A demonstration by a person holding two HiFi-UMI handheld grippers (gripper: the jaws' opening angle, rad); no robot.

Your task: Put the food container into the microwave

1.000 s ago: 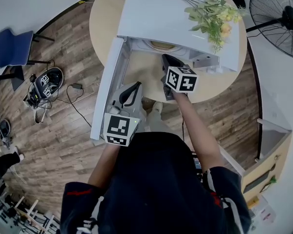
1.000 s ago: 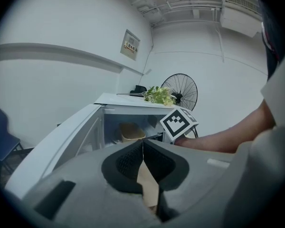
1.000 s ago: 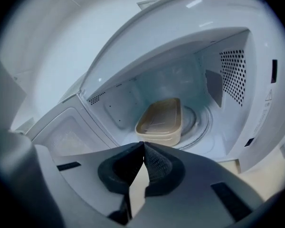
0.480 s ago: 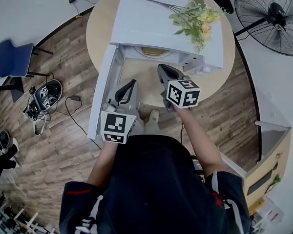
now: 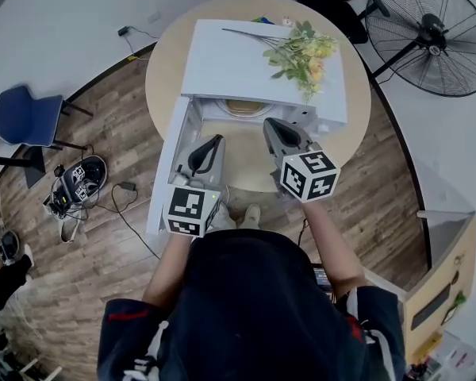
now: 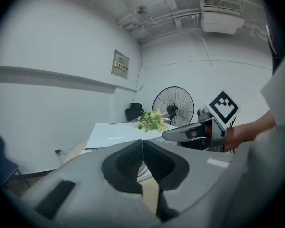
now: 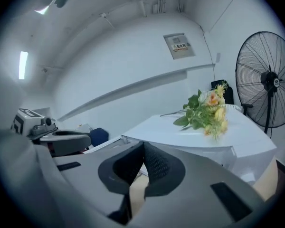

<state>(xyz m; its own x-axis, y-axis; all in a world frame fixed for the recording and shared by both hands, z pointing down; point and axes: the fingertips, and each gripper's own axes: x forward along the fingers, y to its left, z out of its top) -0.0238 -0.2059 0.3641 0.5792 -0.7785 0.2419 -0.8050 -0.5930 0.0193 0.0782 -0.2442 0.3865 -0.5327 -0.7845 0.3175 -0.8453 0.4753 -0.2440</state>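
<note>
Hovering before the microwave (image 5: 262,58): left gripper (image 5: 216,140) and right gripper (image 5: 270,123), both with jaws pressed together, nothing held. Food container (image 5: 244,107) is likely the tan round thing inside the microwave's cavity. Door (image 5: 168,173) hangs open at the microwave's left; best pushed squarely at its outer edge. No brand readable; wall notice (image 7: 179,45) behind the microwave too small.

White microwave (image 5: 262,62) on round table (image 5: 354,129), door (image 5: 168,173) swung open leftward, round tan container (image 5: 244,107) inside

looks like a lab-ish office room to me, bare white walls (image 5: 63,14), pedestal fan (image 5: 430,32), blue chair (image 5: 28,117), cables (image 5: 127,187) on wood floor (image 5: 103,244)
</note>
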